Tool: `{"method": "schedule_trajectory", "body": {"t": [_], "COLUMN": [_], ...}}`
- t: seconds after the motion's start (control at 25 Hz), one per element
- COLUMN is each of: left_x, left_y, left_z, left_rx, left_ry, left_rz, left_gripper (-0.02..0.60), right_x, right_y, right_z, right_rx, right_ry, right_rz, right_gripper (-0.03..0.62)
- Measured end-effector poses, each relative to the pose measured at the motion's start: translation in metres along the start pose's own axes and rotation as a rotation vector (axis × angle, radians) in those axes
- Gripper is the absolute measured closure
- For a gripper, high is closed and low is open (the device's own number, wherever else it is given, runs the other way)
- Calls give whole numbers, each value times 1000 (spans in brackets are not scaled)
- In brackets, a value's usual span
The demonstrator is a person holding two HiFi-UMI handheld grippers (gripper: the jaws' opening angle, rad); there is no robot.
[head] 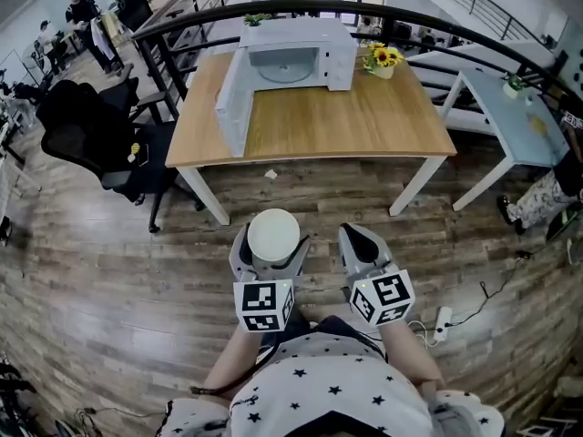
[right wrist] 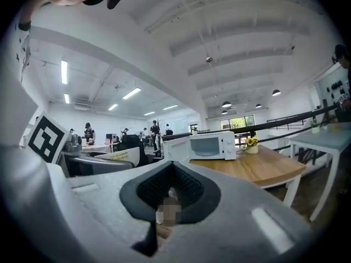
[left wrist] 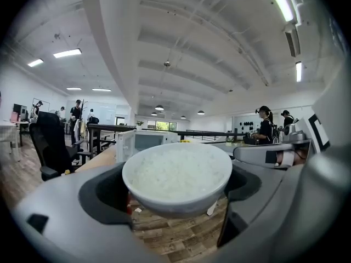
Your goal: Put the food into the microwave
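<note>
Carrying leg: left tongs [head: 272,241] clamped round the white bowl of rice [left wrist: 176,177], right tongs [right wrist: 167,201] together, empty; next, approach the open white microwave [head: 296,57] on the wooden counter [head: 364,126]

Pale scrap [head: 271,175] on floor [head: 109,271] nr table [head: 364,121], too small to ID, perhaps paper.

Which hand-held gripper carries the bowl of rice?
The left hand-held gripper, jaws around the bowl of rice; the right hand-held gripper is shut, empty.
</note>
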State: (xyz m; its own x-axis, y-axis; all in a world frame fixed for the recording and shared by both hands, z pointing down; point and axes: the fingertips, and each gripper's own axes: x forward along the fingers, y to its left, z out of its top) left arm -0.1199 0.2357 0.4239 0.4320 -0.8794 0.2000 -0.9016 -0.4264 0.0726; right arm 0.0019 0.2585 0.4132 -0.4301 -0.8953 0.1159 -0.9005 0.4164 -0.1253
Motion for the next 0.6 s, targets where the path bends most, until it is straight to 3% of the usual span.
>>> {"method": "schedule_trajectory", "body": {"t": [0.6], "left_x": [-9], "left_y": [-15], "left_z": [-6], "left_rx": [-1], "left_ry": [8], "left_rz": [-11], "left_gripper": [92], "right_x": [-15], "right_y": [-1], "right_z": [-7], "right_rx": [38], "right_ry": [3], "right_rz": [10], "right_gripper": [588]}}
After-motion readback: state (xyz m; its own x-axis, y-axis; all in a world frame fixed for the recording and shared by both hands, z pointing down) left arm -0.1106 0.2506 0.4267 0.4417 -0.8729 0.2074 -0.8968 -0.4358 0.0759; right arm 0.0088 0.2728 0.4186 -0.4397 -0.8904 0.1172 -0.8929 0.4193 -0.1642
